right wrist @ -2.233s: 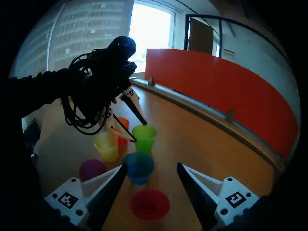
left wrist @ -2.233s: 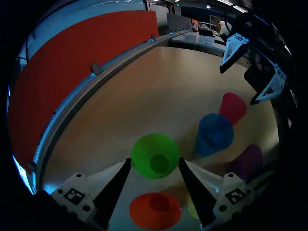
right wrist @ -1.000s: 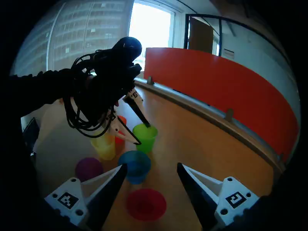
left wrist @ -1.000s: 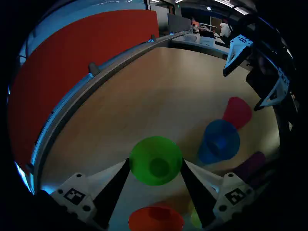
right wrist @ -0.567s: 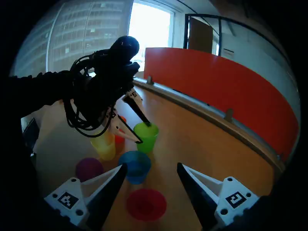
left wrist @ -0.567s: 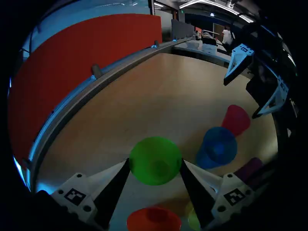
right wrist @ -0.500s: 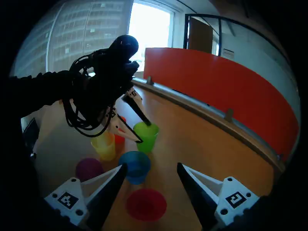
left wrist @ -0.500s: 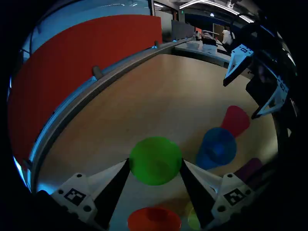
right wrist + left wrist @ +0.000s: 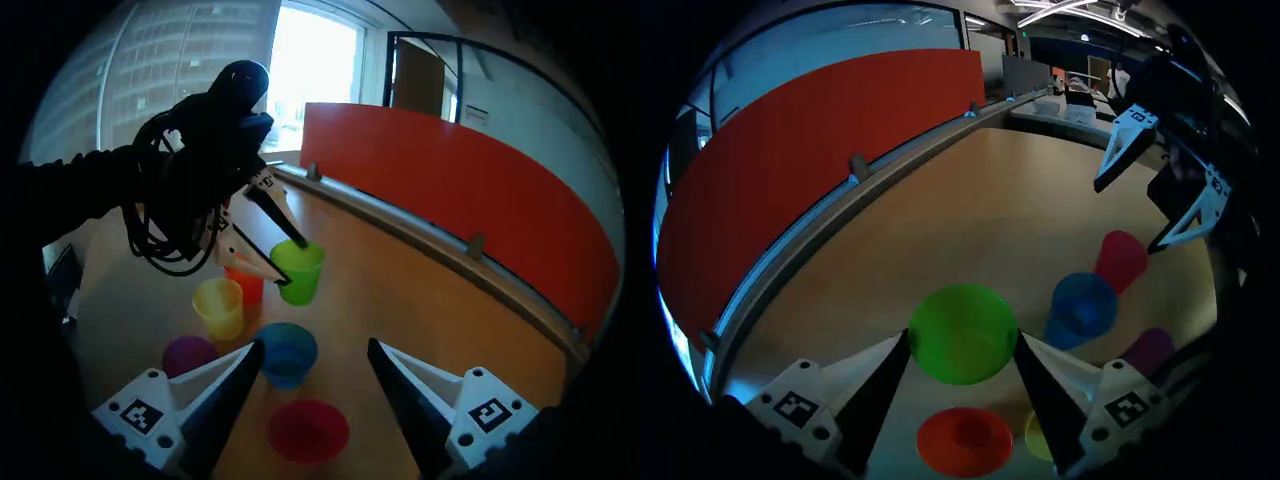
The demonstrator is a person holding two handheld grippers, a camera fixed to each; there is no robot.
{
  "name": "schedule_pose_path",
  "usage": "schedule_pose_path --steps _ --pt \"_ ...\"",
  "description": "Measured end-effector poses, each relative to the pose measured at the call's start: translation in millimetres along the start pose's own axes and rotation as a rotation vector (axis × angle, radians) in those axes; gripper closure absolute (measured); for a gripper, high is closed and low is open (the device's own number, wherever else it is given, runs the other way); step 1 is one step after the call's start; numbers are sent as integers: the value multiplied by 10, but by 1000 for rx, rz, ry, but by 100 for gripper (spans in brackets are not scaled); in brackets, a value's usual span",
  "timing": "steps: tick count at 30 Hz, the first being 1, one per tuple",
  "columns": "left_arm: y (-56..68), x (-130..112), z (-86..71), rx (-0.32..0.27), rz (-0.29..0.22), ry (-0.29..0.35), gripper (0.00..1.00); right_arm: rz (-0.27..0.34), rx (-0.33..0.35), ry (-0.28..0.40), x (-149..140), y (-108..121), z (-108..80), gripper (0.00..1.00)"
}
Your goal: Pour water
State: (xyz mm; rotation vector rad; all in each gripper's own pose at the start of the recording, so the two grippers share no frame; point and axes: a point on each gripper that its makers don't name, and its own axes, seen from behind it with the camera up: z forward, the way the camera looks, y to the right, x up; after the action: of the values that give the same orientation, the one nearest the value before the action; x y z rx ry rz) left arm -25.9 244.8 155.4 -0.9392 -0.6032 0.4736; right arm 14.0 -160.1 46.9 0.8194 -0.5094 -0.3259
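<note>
**Inspector:** State of the left gripper (image 9: pixel 962 336)?

**Assistant:** Clenched on the green cup (image 9: pixel 963 316), a finger on either side of its rim, lower centre of the left gripper view. The cup is upright. I cannot tell its contents.

**Inspector:** The right gripper (image 9: pixel 314 346)?

**Assistant:** Jaws released, gripping nothing. It hangs over the blue cup (image 9: pixel 286 354) and red cup (image 9: pixel 308 432), bottom centre of the right gripper view.

**Inspector:** Surroundings?

**Assistant:** All on a wooden table (image 9: pixel 416 320). The orange cup (image 9: pixel 250 286) is just left of the green one, the yellow cup (image 9: pixel 218 306) below that, and the purple cup (image 9: pixel 190 355) at lower left. A red partition (image 9: pixel 480 192) runs along the right. A dark-sleeved hand (image 9: pixel 200 184) with looped black cable (image 9: pixel 140 232) holds the left gripper, upper left.
</note>
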Motion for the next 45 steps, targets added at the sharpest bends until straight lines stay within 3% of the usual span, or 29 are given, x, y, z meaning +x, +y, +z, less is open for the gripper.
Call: schedule_pose_path --steps 15,30,45 --pt "58 81 -287 19 7 41 11 -19 20 -30 -42 -67 108 0" --pt "88 227 -579 49 -18 145 11 -2 47 -64 -134 -104 238 0" --pt "109 353 -952 97 -41 242 11 -34 68 -107 -209 -133 359 0"
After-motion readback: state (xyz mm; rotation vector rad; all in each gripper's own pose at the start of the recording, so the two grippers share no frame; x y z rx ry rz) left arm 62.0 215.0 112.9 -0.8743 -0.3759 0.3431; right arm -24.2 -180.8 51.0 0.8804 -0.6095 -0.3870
